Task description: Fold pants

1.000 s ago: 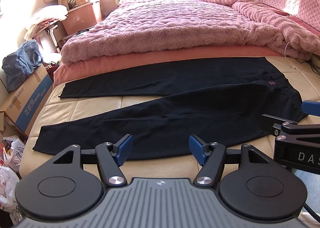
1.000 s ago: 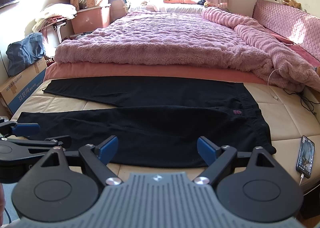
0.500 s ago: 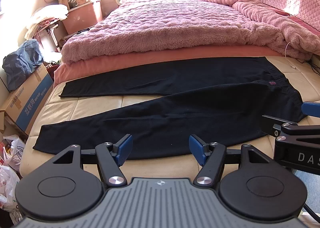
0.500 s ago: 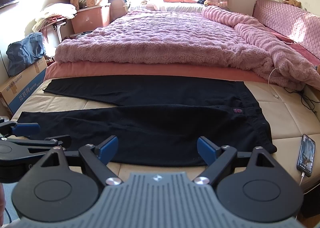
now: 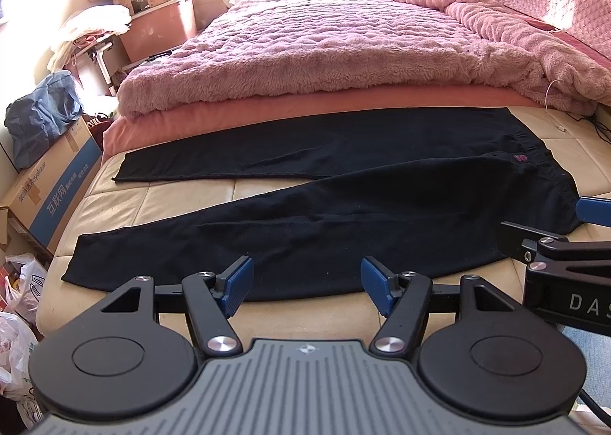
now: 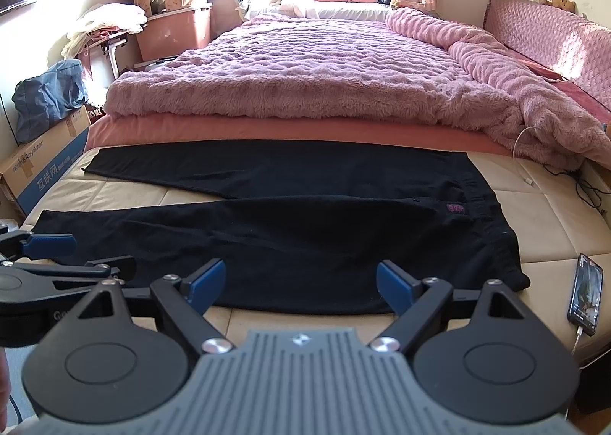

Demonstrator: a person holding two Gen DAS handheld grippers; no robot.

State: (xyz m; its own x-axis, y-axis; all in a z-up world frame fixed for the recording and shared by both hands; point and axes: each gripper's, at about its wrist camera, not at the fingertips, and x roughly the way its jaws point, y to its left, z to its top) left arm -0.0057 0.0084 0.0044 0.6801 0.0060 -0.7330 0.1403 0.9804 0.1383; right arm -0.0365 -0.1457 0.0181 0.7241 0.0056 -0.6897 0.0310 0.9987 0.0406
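Observation:
Black pants (image 5: 343,213) lie flat on the cream bed foot, legs spread apart toward the left, waistband at the right with a small purple label (image 5: 520,158). They also show in the right wrist view (image 6: 305,229). My left gripper (image 5: 305,282) is open and empty, just in front of the near leg's lower edge. My right gripper (image 6: 299,284) is open and empty, in front of the near edge close to the waist. Each gripper shows at the side of the other's view.
A fluffy pink blanket (image 5: 343,53) covers the bed behind the pants. A phone (image 6: 584,297) on a cable lies at the right bed edge. A cardboard box (image 5: 49,187) with a blue bag, and plastic bags (image 5: 15,305), stand left of the bed.
Both views have shifted very slightly; the pants appear a touch nearer. Both grippers stay open and empty.

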